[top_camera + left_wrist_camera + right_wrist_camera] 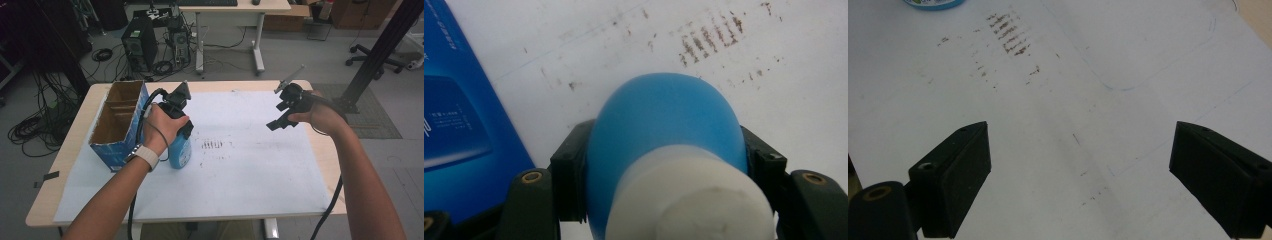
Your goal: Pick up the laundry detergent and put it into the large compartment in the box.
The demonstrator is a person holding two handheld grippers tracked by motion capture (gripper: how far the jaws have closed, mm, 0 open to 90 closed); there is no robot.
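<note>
L gripper point(664, 165) clamped on blue bottle point(664, 120) (white cap), beside blue box point(117, 120). R gripper point(1078, 180) jaws apart, nothing between, above white sheet point(1058, 110).

Blue bottle point(664, 125) cut off at the bottom edge, cap blurred. Blue box point(454, 125) cropped left, its print too small to read.

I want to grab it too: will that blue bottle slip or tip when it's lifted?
Probably slippery: the blue bottle looks smooth and rounded where the left hand-held gripper squeezes it. It stands tall on a narrow base, so a sideways push might tip it.
</note>
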